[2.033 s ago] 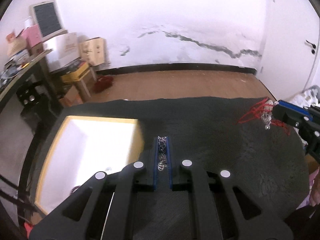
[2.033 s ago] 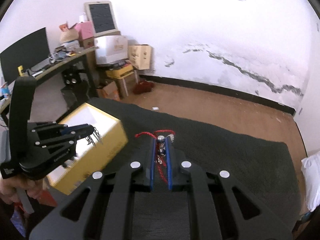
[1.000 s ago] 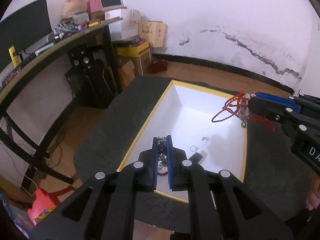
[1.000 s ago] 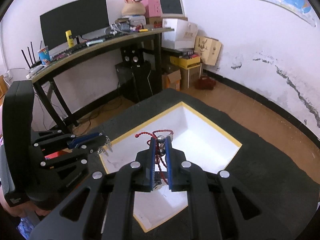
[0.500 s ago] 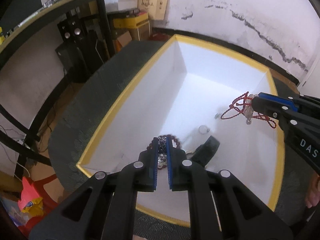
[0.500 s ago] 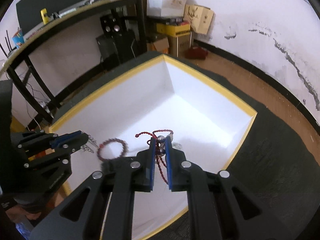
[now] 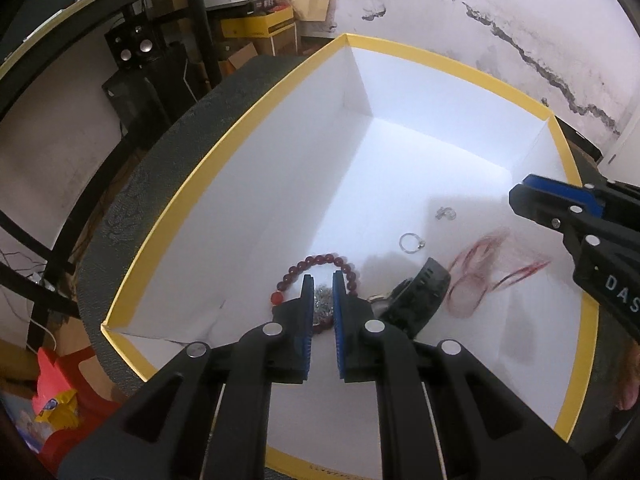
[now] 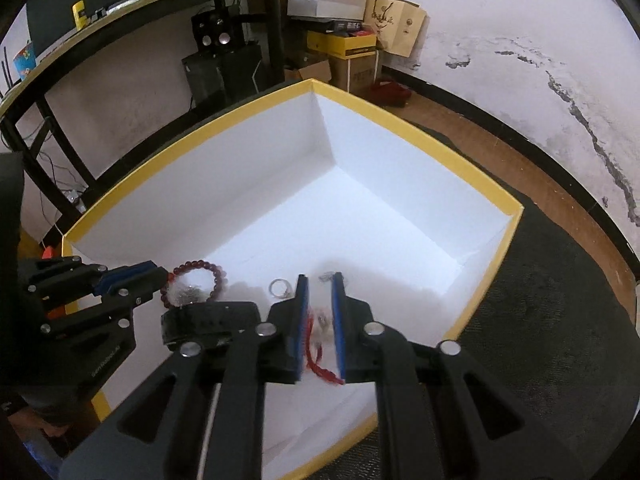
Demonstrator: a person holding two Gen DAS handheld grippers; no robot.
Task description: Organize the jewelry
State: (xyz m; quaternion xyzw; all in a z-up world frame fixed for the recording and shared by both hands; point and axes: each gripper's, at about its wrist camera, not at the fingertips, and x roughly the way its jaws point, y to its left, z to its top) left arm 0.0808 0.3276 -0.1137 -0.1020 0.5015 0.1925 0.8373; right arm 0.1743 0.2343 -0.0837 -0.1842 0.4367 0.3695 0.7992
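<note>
A white box with a yellow rim [image 7: 420, 56] [image 8: 424, 136] sits on the dark mat. My left gripper [image 7: 321, 280] [image 8: 160, 276] is open over it; a silver chain [image 7: 322, 304] [image 8: 188, 290] lies below, inside a dark red bead bracelet [image 7: 316, 266] [image 8: 200, 270]. My right gripper [image 8: 319, 280] [image 7: 516, 196] is open; the red cord necklace [image 8: 320, 340] [image 7: 476, 276], blurred, is out of its fingers and on or just above the box floor. A silver ring [image 7: 411, 243] [image 8: 280, 287], a small silver piece [image 7: 445, 212] and a black band [image 7: 420, 296] [image 8: 208, 320] lie in the box.
The box stands on a dark round mat [image 7: 160, 152] [image 8: 560, 320]. A black desk with speakers [image 8: 216, 40] and cardboard boxes [image 8: 352, 48] stands behind. A red bag [image 7: 52, 396] lies on the floor at lower left.
Both grippers have opened over the box. The silver chain has dropped into the bead bracelet and the red cord necklace has left the right gripper. Both grippers moved lower into the box.
</note>
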